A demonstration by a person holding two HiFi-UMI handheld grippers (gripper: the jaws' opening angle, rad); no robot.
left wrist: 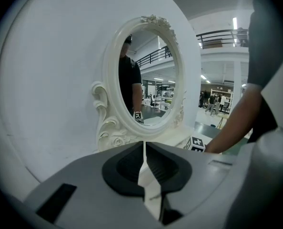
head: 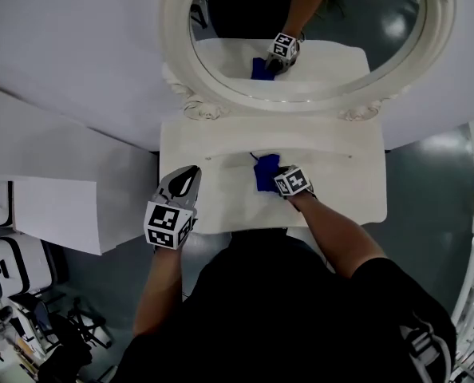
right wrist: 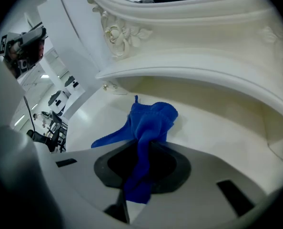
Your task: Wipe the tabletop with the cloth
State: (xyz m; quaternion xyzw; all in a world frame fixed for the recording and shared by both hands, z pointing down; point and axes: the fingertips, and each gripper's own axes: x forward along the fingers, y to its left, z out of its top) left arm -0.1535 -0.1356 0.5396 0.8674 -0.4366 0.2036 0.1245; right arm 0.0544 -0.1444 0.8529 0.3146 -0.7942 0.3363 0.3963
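White vanity counter (head: 341,190) below oval mirror (head: 221,82). Right gripper (head: 280,179) jaws pinching blue cloth (right wrist: 151,120), mid-counter, bunch touching surface. Cloth soft, light, floppy: best held by bunched middle. Left gripper (head: 189,175) jaws pressed together, empty, at counter's left edge.

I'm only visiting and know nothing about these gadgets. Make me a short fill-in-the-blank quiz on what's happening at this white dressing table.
1. The right gripper is shut on a crumpled ____ cloth.
2. The cloth lies on the white tabletop, in front of an oval ____ in a carved white frame.
3. The left gripper has its jaws together, with ____ between them.

Missing words: blue; mirror; nothing.
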